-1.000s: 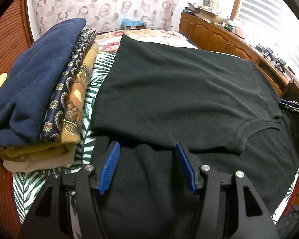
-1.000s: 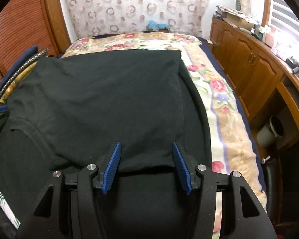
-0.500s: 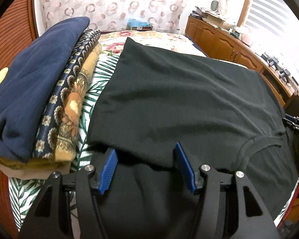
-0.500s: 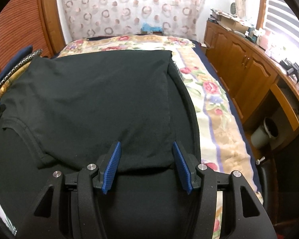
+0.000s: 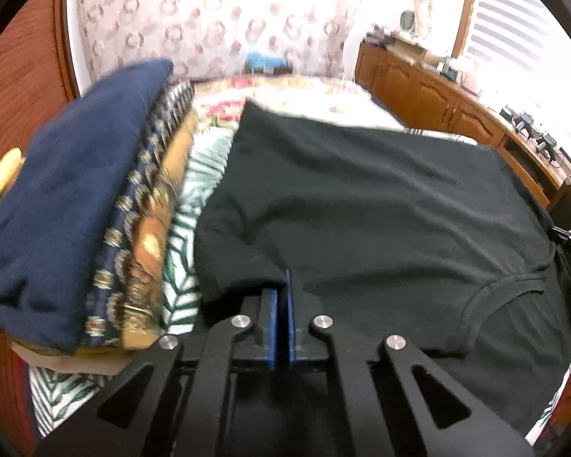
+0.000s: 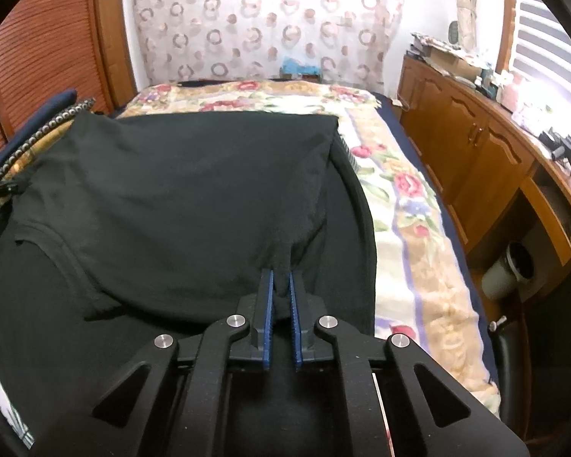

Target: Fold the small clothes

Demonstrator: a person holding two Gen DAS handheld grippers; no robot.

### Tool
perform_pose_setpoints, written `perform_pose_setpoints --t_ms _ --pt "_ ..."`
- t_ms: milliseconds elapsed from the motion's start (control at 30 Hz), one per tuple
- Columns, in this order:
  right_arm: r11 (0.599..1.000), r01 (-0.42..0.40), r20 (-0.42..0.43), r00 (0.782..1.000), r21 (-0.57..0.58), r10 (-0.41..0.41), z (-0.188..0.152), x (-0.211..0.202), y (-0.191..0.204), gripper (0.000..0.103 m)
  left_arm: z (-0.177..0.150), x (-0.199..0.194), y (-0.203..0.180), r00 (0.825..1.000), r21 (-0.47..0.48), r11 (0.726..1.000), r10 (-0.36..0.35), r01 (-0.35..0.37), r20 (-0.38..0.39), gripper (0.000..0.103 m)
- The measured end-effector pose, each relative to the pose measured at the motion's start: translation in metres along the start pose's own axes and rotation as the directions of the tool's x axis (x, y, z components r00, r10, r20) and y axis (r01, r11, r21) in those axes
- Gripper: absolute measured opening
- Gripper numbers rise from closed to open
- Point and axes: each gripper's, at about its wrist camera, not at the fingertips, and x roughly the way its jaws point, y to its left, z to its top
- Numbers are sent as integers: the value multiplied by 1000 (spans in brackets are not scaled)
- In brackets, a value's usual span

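Observation:
A black T-shirt (image 5: 380, 209) lies spread on the bed, its top part folded over, its collar at the right in the left wrist view. My left gripper (image 5: 282, 285) is shut on the near left edge of the folded layer. In the right wrist view the same black T-shirt (image 6: 179, 198) fills the middle. My right gripper (image 6: 281, 285) is shut on a bunch of its near right edge, and the cloth is puckered up between the blue pads.
A pile of folded clothes (image 5: 76, 209), navy on top, lies left of the shirt on a leaf-print sheet (image 5: 194, 198). A floral bedspread (image 6: 407, 205) runs along the right. Wooden cabinets (image 6: 476, 152) stand beyond the bed's right side.
Both grippers have closed from open onto the near edge of the shirt's folded layer. The cloth is now gathered and slightly raised at each grip.

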Motion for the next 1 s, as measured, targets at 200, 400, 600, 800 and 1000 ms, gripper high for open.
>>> perform_pose_setpoints --t_ms 200,400,600,800,1000 --pt "1000 -14 89 996 -1 14 11 -23 -1 3 8 -31 -1 996 0 1000 -12 12 89 0" --pt "1000 0 178 984 -29 5 28 -46 7 3 10 -56 -8 988 20 1000 -13 10 153 0" --pt "999 10 230 973 -39 -1 29 -65 12 3 2 -73 -9 982 7 1000 -30 30 187 0" --pt "1000 5 263 965 -21 1 20 -96 9 3 -17 -102 -5 974 -13 999 -27 31 223 0" --pt "999 -5 271 962 -46 17 -5 -133 15 3 -51 -135 -8 973 -12 999 -38 42 227 0"
